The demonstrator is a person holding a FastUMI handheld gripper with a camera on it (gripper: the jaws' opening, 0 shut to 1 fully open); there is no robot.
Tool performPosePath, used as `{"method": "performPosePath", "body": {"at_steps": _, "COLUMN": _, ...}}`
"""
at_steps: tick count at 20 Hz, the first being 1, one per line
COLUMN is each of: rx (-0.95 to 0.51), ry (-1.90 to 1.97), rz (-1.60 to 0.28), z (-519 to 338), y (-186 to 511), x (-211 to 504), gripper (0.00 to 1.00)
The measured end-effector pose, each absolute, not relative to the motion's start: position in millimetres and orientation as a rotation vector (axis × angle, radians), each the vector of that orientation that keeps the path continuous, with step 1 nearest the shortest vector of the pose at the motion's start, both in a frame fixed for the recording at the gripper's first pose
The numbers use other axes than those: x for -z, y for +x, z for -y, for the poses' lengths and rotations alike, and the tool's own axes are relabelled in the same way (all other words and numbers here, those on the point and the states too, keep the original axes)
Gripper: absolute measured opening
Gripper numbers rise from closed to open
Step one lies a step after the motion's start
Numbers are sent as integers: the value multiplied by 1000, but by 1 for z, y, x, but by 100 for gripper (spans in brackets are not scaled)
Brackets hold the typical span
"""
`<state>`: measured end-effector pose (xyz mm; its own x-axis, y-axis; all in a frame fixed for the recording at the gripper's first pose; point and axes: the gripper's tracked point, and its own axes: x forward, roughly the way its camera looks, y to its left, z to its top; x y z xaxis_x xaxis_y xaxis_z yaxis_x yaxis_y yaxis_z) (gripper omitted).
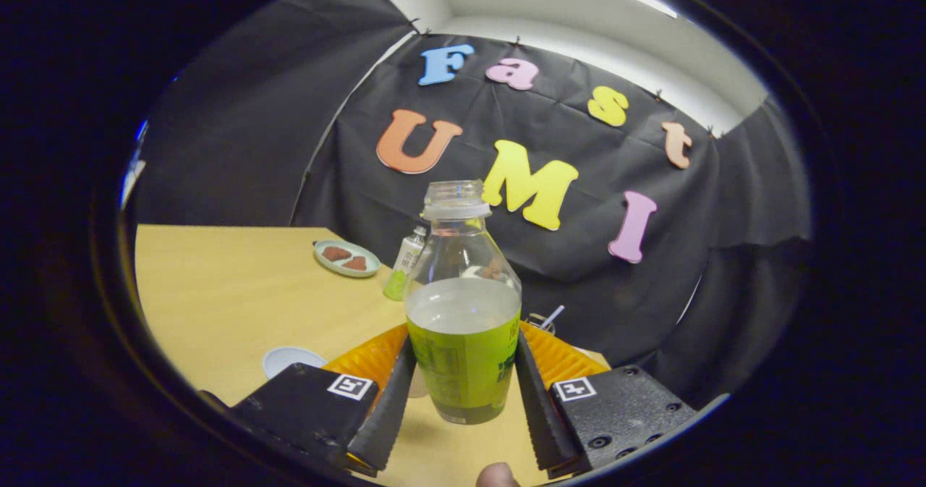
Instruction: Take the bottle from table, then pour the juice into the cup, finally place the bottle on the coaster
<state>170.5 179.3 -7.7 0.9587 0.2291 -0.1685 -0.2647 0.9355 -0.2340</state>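
both fingers of the gripper (463, 393) press the label sides of the clear, uncapped plastic bottle of green juice (463, 328), held upright over the wooden table (239, 291), likely so nothing spills. left of the bottle sits a pale round thing (289, 360), perhaps the cup or coaster.

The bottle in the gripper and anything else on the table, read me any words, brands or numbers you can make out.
Bottle, between the gripper fingers: label print too blurred to read.
Small bottle beyond it: label characters too small to read.
Finger marker squares: patterns, no text.
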Motion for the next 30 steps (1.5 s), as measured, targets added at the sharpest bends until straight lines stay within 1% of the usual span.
{"method": "performPosePath", "body": {"at_steps": 6, "rx": -359, "ry": -72, "rz": -204, "z": -209, "y": 223, "x": 22, "gripper": 77}}
{"method": "performPosePath", "body": {"at_steps": 12, "rx": -399, "ry": -6, "rz": -224, "z": -236, "y": 275, "x": 63, "gripper": 78}}
{"method": "performPosePath", "body": {"at_steps": 15, "rx": -418, "ry": 23, "rz": -265, "z": -242, "y": 294, "x": 90, "gripper": 78}}
{"method": "performPosePath", "body": {"at_steps": 19, "rx": -428, "ry": 45, "rz": -309, "z": -240, "y": 304, "x": 111, "gripper": 79}}
{"method": "performPosePath", "body": {"at_steps": 30, "rx": -428, "ry": 20, "rz": -324, "z": -240, "y": 306, "x": 121, "gripper": 82}}
